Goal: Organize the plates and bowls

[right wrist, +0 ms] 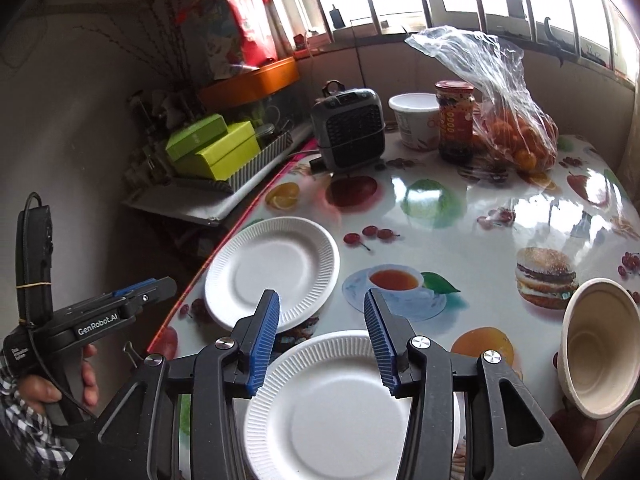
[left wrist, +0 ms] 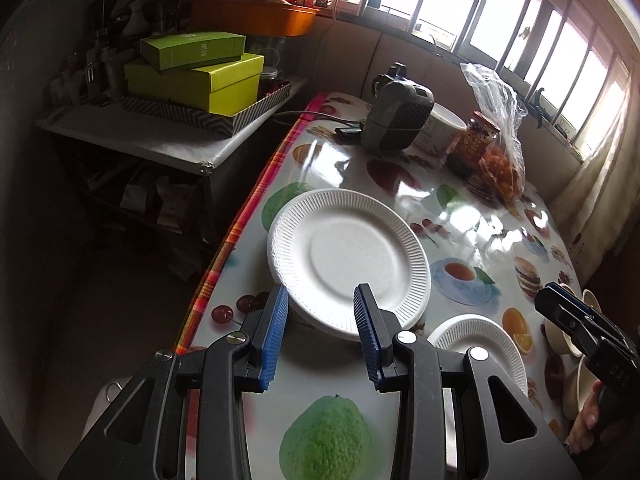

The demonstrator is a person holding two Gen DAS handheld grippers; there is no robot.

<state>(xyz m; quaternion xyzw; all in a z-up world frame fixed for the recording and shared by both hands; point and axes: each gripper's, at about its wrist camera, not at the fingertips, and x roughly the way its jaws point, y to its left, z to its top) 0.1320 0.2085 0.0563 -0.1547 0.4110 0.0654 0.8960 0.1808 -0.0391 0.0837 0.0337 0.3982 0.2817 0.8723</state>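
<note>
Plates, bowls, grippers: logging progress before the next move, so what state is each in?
Far plate: flat, upright.
Near plate: flat, upright, apart from it.
Bowl: tipped on its side.
Left gripper: open, empty.
Right gripper: open, empty.
Jar: lidded.

Black left gripper marked GenRobot.AI, blue ribbed pads, silver screws, checked sleeve.

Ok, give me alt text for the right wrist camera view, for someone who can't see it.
The right claw hangs open above a white paper plate on a fruit-print table, gripping nothing. A second paper plate lies beyond near the table's left edge, tan bowls stand at right, and the left claw shows at far left.
</note>
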